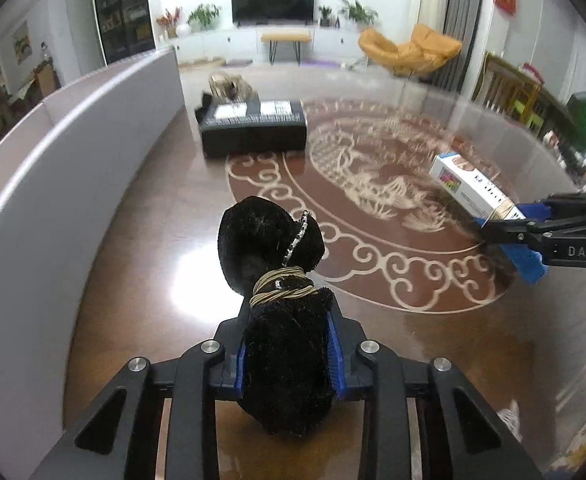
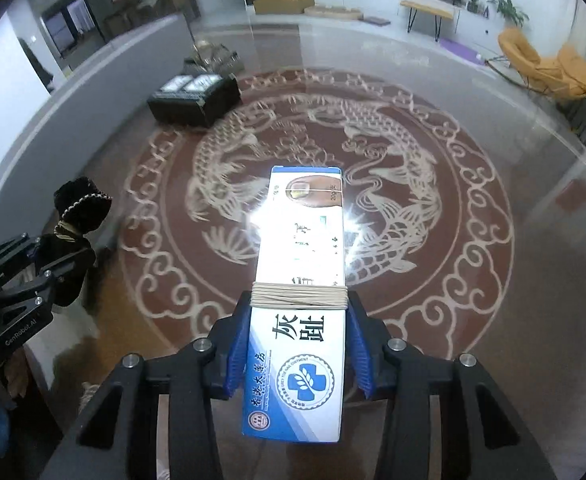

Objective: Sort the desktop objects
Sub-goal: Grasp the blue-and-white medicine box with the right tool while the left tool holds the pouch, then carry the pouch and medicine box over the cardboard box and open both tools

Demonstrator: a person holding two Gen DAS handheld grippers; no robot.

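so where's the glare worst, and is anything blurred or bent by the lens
Right wrist view: glare burns out the middle of the white medicine box, hiding its print. Left wrist view: a softer glare patch on the table beside the black plush toy; the far rim is smeared. Both views: fisheye bows the grey partition.

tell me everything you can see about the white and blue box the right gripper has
The box is a long, flat carton, apparently glossy card, white with blue corners, a blue cross seal, black Chinese characters and a small picture near its far end. Pale string is wound around its middle. The right gripper holds its near half between blue jaws, lifted above the table, pointing forward. Glare washes out the middle print.
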